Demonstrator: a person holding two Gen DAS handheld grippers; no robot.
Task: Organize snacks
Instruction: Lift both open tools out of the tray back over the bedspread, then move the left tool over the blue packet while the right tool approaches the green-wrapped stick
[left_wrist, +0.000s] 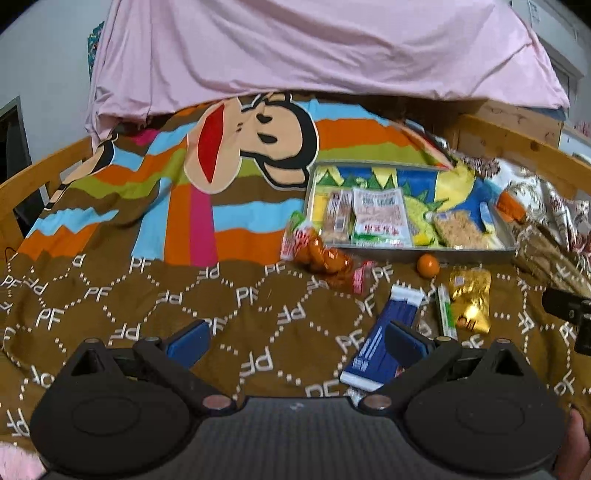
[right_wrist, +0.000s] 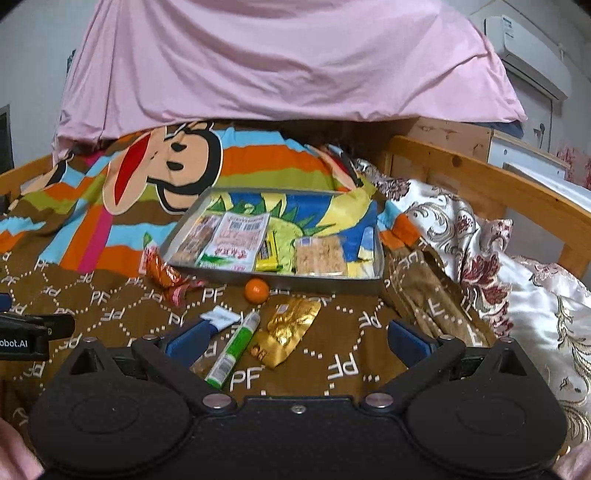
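Observation:
A metal tray (left_wrist: 461, 254) (right_wrist: 295, 282) on the bed holds several snack packets. Loose on the brown quilt in front of it lie an orange wrapped snack (left_wrist: 325, 258) (right_wrist: 166, 275), a small orange ball (left_wrist: 428, 264) (right_wrist: 256, 290), a gold packet (left_wrist: 471, 299) (right_wrist: 290, 326), a green and white stick (left_wrist: 446, 312) (right_wrist: 232, 350) and a blue packet (left_wrist: 384, 332) (right_wrist: 221, 318). My left gripper (left_wrist: 299, 341) is open and empty, its right finger over the blue packet. My right gripper (right_wrist: 295, 341) is open and empty above the green stick and gold packet.
A striped cartoon quilt (left_wrist: 184, 177) (right_wrist: 110, 206) covers the bed. A pink sheet (left_wrist: 314, 51) (right_wrist: 277, 62) hangs behind. A wooden bed rail (right_wrist: 498, 188) and floral pillows (right_wrist: 517, 266) lie to the right. The other gripper shows at each view's edge.

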